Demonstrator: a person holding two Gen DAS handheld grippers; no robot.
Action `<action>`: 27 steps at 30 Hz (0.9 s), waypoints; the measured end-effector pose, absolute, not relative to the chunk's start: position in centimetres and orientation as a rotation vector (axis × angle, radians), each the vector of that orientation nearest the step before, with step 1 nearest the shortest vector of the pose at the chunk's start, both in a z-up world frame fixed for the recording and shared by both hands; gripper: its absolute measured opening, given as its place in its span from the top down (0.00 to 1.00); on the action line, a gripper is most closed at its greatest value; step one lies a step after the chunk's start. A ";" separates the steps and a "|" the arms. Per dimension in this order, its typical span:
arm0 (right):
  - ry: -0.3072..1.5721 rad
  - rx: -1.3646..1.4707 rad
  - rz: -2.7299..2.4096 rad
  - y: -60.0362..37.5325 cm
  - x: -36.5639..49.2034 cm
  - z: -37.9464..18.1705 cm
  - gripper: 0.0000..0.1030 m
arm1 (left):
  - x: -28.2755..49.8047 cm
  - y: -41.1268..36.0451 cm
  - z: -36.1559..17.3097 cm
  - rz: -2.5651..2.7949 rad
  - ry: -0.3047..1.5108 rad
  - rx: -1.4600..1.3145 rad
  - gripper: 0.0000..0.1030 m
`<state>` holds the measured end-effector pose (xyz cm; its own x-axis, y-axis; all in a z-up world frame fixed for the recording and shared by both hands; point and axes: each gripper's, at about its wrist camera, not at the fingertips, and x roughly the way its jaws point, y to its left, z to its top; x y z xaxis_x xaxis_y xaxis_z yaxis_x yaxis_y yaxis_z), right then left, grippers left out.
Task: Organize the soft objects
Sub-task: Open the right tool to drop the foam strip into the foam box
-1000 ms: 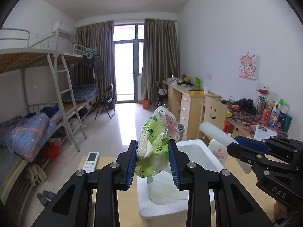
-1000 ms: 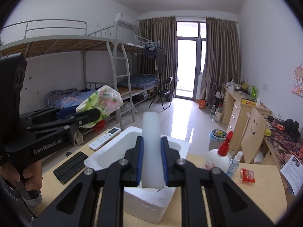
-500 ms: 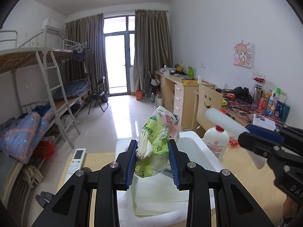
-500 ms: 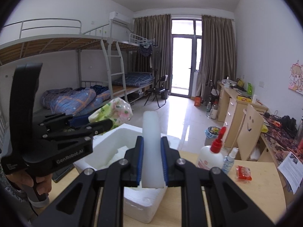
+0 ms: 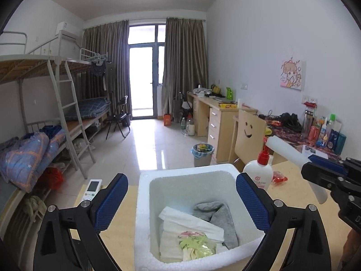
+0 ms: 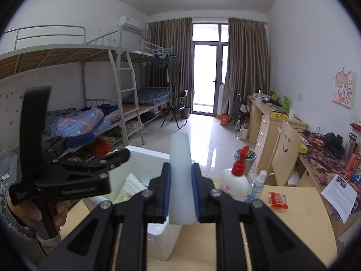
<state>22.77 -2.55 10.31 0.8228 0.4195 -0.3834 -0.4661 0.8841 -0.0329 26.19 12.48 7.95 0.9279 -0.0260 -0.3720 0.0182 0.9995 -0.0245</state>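
Left jaws just opened wide, empty — right jaws clamp one foam block (image 6: 180, 176); box (image 5: 144, 203) holds perhaps three soft items.

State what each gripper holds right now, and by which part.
The left gripper, its jaws just opened, holds nothing; the tissue pack lies in the foam box. The right gripper clamps the white foam block near its lower end.

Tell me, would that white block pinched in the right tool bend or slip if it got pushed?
The white foam block probably flexes slightly; it looks like soft foam. It likely weighs little, since the right gripper holds only its lower end, yet it stands upright.
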 end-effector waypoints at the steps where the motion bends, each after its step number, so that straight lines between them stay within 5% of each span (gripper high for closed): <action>1: 0.379 -0.127 0.468 -2.4 22.7 10.3 0.79 | 26.2 12.5 8.0 -0.023 0.381 -0.024 0.06; 27: 0.420 -0.151 0.552 2.1 24.6 9.0 0.79 | 21.9 17.3 8.8 0.148 0.285 -0.032 0.01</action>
<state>24.56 2.07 9.01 0.7694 0.4767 -0.4252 -0.5375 0.8428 -0.0278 21.88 17.34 8.76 0.9488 0.1413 -0.2825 -0.1505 0.9886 -0.0109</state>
